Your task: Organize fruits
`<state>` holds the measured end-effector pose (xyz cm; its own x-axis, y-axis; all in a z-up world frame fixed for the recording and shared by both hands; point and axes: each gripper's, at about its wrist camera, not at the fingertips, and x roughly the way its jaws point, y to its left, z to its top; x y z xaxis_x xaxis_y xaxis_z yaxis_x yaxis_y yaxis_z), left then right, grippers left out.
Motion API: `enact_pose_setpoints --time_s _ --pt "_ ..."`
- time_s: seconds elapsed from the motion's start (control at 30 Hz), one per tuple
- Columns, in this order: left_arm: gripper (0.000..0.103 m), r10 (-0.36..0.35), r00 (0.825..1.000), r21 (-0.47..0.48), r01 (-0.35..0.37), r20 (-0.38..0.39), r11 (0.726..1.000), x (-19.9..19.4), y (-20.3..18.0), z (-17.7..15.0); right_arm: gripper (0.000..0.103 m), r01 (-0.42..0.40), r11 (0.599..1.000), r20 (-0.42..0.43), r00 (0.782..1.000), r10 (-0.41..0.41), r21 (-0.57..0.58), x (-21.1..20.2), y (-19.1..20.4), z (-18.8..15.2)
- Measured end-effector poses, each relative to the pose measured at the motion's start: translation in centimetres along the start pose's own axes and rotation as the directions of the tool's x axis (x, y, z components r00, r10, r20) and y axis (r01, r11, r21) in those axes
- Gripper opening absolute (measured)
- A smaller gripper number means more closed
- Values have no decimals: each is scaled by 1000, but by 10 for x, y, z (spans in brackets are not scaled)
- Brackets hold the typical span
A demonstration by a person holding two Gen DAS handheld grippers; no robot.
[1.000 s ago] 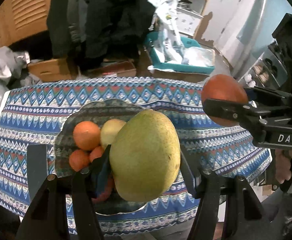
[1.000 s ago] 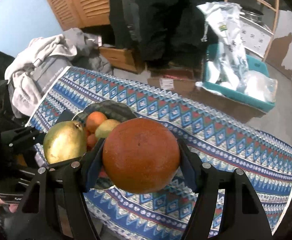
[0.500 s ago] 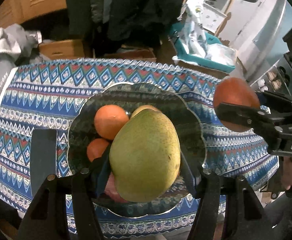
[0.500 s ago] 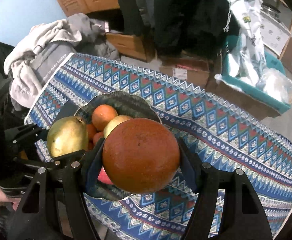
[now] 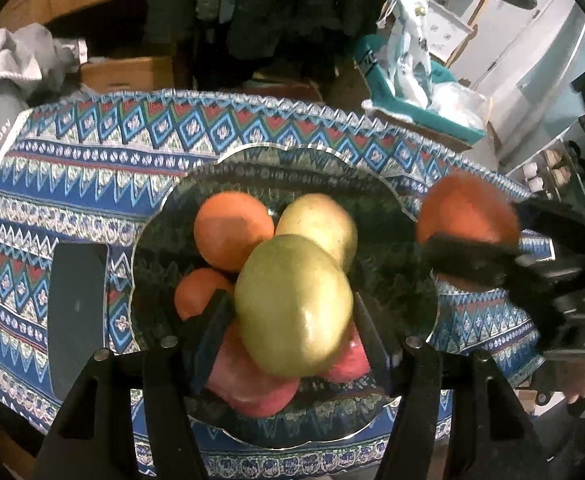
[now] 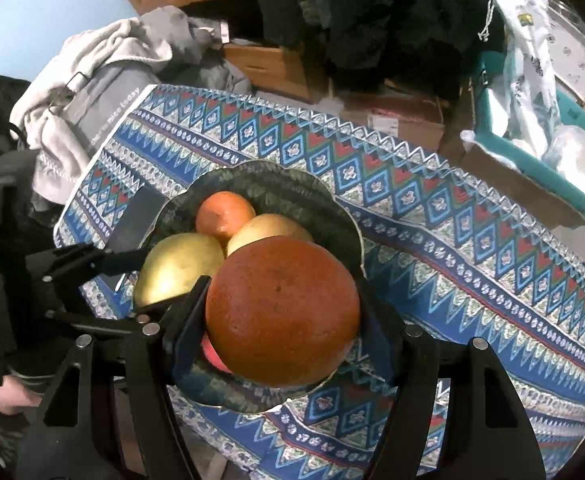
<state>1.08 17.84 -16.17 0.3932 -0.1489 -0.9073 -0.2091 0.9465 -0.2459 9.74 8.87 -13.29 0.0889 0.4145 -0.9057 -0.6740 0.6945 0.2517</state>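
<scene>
Patterned tablecloth (image 5: pixel 92 168), mango (image 5: pixel 292 304) between opening left gripper (image 5: pixel 288 320) jaws

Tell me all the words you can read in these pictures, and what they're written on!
"nice today": white letters on the grey garment hanging at the tablecloth's end; the word before it is too blurred to read.
Letters on the right gripper's body, seen from the left wrist camera: cut off and blurred, unreadable.
Label on the cardboard box: too small to read.
Print on the white plastic bag: too small to read.
</scene>
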Motion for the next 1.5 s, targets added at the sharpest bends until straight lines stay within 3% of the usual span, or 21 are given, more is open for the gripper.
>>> enact_pose_setpoints --time_s 0.63,1.07,1.37,1.5 --pt "73 30 1000 7 -30 -8 1000 -19 2 -14 71 -19 999 -99 995 22 35 42 -5 -14" --pt "77 41 999 15 -41 4 999 -32 -6 -14 73 -6 1000 -3 1000 6 14 0 1 -7" --pt "82 50 996 54 -54 80 997 -66 -24 -9 85 100 995 103 990 -99 -12 -57 9 -12" --pt "84 61 992 84 -71 112 994 -78 -33 -8 85 130 991 155 980 -125 -24 -82 17 -14"
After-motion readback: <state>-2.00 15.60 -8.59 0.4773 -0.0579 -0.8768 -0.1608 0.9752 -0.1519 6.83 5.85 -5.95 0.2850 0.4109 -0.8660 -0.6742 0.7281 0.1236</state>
